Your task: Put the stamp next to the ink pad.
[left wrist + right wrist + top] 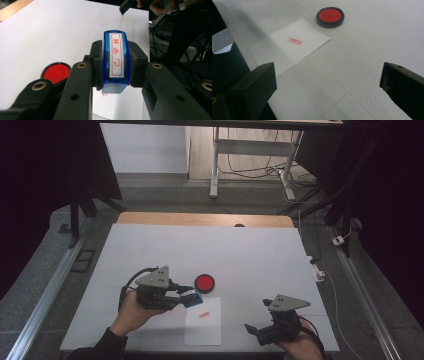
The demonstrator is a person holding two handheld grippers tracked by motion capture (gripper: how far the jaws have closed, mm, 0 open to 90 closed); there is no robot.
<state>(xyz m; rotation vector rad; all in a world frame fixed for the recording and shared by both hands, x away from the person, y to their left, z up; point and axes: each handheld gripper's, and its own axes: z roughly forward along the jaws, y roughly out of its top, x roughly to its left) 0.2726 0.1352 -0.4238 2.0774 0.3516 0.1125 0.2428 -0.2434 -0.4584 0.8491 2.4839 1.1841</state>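
- My left hand-held gripper (186,294) sits at the near left of the white-covered bench (200,250), its jaws clamped on a blue translucent plastic stamp with a white label printed in red characters (190,297)
- From the left gripper view the blue stamp (115,58) stands between the two black jaws, pads pressing its two long sides, label face up toward the camera, paler lower end poking out below the jaws
- In the high view the stamp hangs just over the upper left corner of a white rectangular sheet of paper (203,327); I cannot tell whether it touches the sheet
- The sheet lies flat near the front edge of the bench and carries one small red rectangular stamp mark (202,315) in its upper half; the same mark (294,41) reads clearly in the right gripper view
- A round black-rimmed red ink pad (204,282) lies on the bench just beyond the sheet's top edge, close beside the stamp, lid off, red surface showing; in the left gripper view the pad (55,72) sits left of the jaws
- My right hand-held gripper (257,330) is low at the near right, well apart from the sheet, jaws spread wide with only bare bench between them
- Right gripper view: sheet (289,45) and ink pad (330,16) both lie ahead, pad farther off
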